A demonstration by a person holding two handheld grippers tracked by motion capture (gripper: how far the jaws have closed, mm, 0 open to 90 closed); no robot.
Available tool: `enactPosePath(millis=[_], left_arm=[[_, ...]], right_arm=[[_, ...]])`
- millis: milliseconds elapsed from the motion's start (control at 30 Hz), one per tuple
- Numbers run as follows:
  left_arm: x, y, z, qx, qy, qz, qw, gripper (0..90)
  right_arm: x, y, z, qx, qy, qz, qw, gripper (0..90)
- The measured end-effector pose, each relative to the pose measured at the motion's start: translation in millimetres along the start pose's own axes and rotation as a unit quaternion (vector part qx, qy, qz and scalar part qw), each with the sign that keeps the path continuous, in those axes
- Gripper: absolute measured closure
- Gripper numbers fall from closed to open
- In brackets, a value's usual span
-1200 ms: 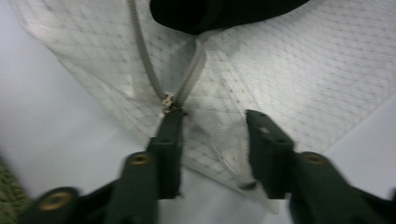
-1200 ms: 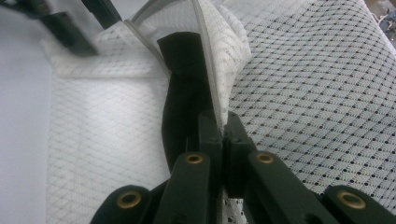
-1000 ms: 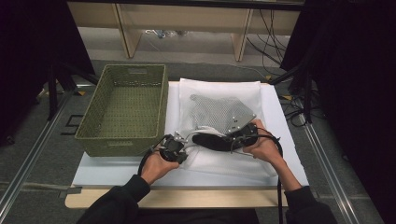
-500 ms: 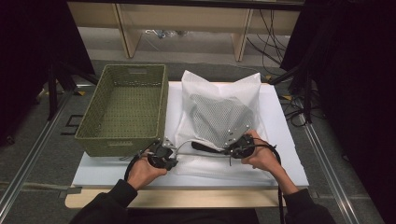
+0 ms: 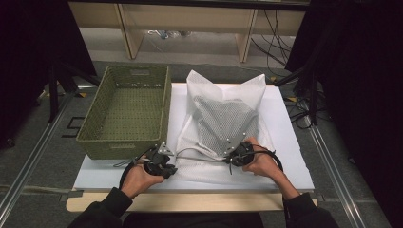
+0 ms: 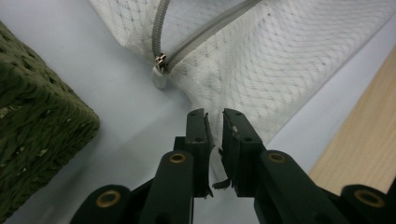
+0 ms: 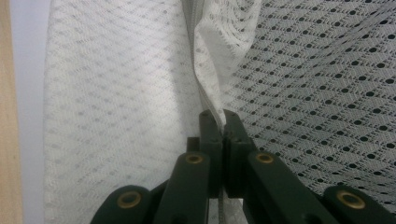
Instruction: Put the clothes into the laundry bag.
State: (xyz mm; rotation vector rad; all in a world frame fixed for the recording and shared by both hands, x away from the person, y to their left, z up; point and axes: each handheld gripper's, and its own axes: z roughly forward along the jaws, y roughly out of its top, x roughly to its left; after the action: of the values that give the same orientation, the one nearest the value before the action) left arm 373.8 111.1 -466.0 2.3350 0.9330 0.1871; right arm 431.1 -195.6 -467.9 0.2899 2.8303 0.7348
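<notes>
The table (image 5: pixel 294 161) is seen from above, facing forward. The mesh bag (image 5: pixel 223 123) is shared, viewed close along each gripper's jaws.

sleeves: dark, long, reaching to both wrists
left hand-held gripper (image 5: pixel 164 166): black body, grey three-cornered plate on top with small holes
right hand-held gripper (image 5: pixel 236 153): black body, same grey plate (light catches its corners)
jaws: two flat black bars on thick black arms, brass-coloured rivets at the pivots
pads: black, frayed at the edges in the left gripper view
cables: black, looping back from each body
</notes>
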Motion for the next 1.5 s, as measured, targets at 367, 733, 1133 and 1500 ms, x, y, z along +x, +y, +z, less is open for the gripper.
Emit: enactPosePath(millis=[367,733,1133,1500], left_arm=[[-1.5,-5.6,-14.4,-0.025,0.001,-0.01,0.9996,49.4],[4.7,-19.7,-29.3,-0.045,0.013,-0.04,0.9981,39.5],[5.5,-27.7,-34.0,-0.052,0.017,-0.05,0.9972,37.9],[7.1,-27.8,-35.0,-0.064,0.022,-0.046,0.9966,34.4]], right_arm=[[6.3,5.4,-2.8,-0.01,-0.018,-0.022,0.9995,83.8],[19.2,20.7,-7.5,-0.049,-0.06,-0.015,0.9969,88.3],[28.0,14.9,6.4,0.002,-0.035,-0.065,0.9973,89.8],[21.9,9.7,-2.8,-0.044,-0.028,-0.001,0.9986,79.5]])
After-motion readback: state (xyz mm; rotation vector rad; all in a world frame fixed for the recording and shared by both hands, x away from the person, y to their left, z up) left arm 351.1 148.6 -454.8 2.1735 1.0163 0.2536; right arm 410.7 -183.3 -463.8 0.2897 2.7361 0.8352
